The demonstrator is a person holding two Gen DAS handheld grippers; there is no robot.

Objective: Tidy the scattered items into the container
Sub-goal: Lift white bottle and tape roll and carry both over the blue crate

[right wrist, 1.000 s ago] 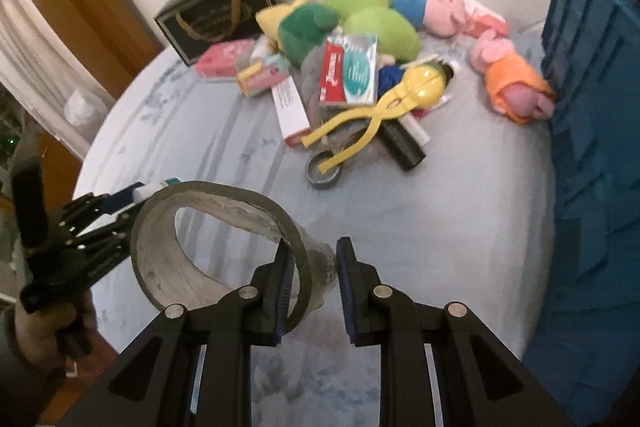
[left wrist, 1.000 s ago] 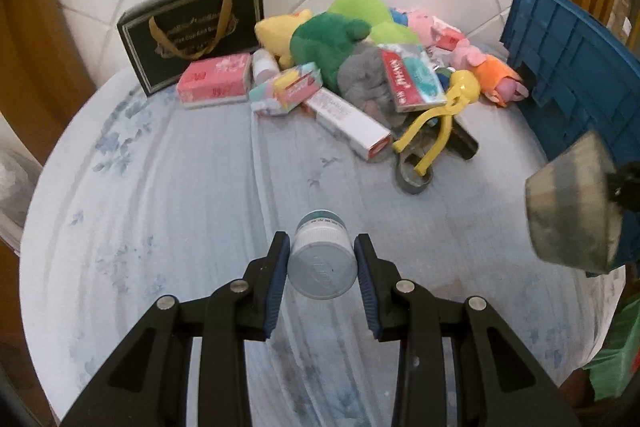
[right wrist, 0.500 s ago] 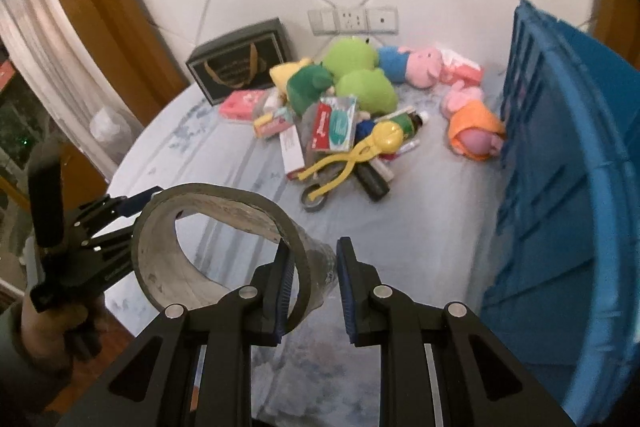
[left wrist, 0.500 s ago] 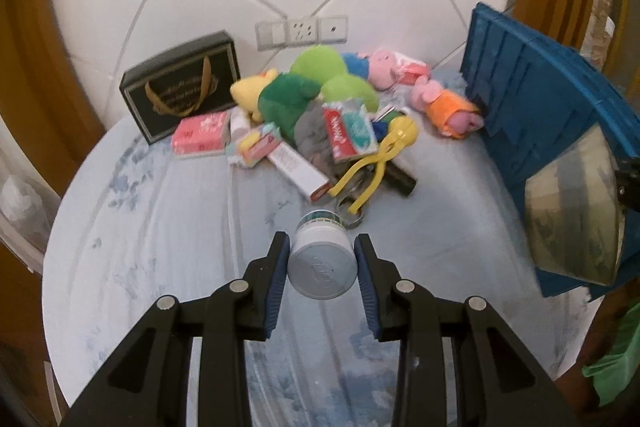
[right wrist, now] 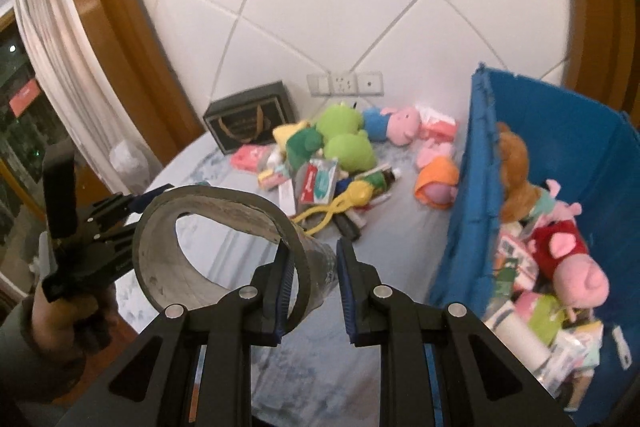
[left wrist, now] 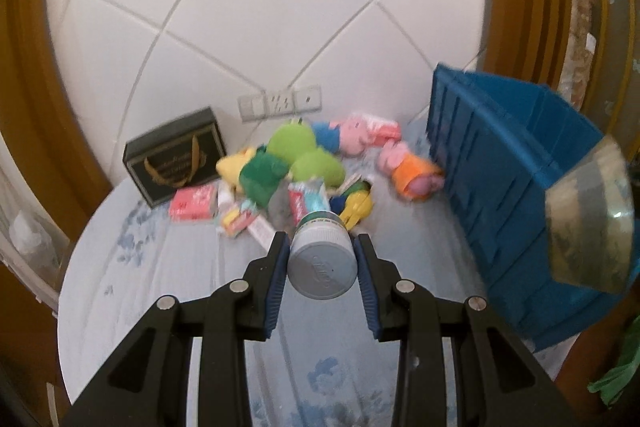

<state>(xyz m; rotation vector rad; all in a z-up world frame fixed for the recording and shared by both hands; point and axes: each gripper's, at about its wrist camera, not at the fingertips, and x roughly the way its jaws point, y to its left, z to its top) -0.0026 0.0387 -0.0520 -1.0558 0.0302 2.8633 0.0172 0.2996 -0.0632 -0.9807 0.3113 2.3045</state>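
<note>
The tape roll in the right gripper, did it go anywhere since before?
Yes. The tape roll went up and toward the blue bin: the right view now looks over the bin's wall at the toys inside, which were hidden earlier.

Bare desk [left wrist: 168,267] lies wide open at the near and left side. The heap of toys and boxes [left wrist: 296,179] blocks the far middle, and the blue crate [left wrist: 496,195] walls off the right, open on top.
</note>
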